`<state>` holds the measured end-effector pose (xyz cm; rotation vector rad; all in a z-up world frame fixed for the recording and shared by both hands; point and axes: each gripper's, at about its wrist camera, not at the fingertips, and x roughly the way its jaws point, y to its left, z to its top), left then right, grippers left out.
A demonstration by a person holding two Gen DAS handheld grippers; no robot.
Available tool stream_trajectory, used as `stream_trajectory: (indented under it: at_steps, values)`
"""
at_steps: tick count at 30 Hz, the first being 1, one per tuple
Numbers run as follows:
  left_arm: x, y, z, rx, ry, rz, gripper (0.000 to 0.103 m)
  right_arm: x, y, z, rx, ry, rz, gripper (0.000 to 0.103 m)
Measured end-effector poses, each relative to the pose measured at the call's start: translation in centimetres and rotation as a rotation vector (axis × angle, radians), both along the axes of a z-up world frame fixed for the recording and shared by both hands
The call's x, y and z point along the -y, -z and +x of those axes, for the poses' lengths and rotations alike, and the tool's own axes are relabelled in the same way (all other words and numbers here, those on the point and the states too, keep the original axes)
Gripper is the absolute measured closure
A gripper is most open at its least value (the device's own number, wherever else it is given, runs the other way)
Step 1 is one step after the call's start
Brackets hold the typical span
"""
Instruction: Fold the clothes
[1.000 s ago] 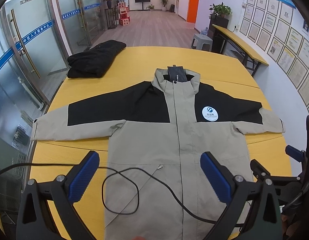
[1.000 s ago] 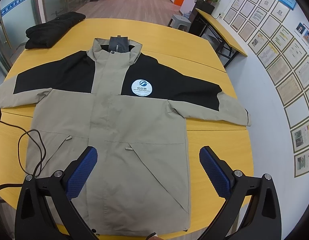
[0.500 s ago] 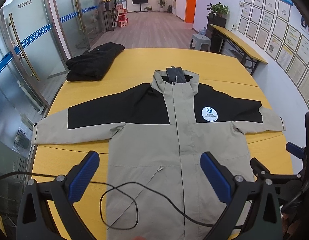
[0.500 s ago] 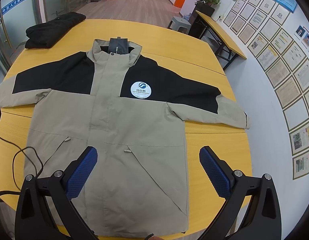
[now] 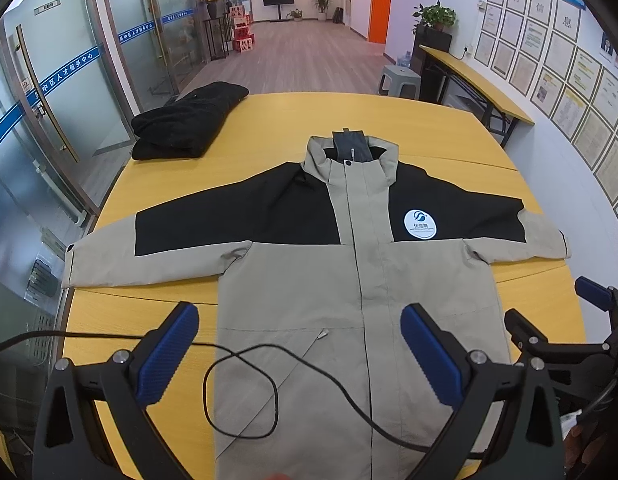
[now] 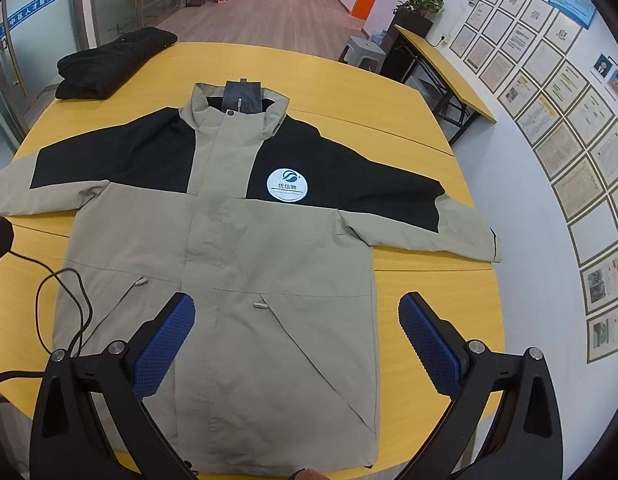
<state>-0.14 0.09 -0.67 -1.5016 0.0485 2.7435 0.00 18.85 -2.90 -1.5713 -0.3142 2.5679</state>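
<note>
Across the yellow desk [image 5: 269, 120] the jacket [image 6: 245, 248] lies collar-away, sleeves spread sideways, each nearer its own side's gripper, left gripper [image 5: 301, 354] and right gripper [image 6: 297, 346] with jaws spread, empty.

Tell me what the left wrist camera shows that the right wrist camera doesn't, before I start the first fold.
Only the left wrist view shows the jacket's left cuff whole, and the right gripper at the frame edge. Only the right wrist view shows the jacket's bottom hem. Both show the jacket spread flat and zipped on the yellow table, the folded black garment at the far corner, a black cable over the jacket's lower left, and open fingers holding nothing.
</note>
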Motion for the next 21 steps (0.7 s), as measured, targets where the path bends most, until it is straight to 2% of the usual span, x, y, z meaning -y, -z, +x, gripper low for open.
stream_trajectory:
  at_steps: [8, 21]
  values:
    - [-0.14, 0.93, 0.11, 0.03, 0.008, 0.027, 0.0, 0.38, -0.05, 0.26, -0.009, -0.003, 0.013, 0.0]
    - [0.5, 0.7, 0.95, 0.019, -0.002, 0.022, 0.0, 0.91, -0.2, 0.8, -0.022, -0.003, 0.013, 0.0]
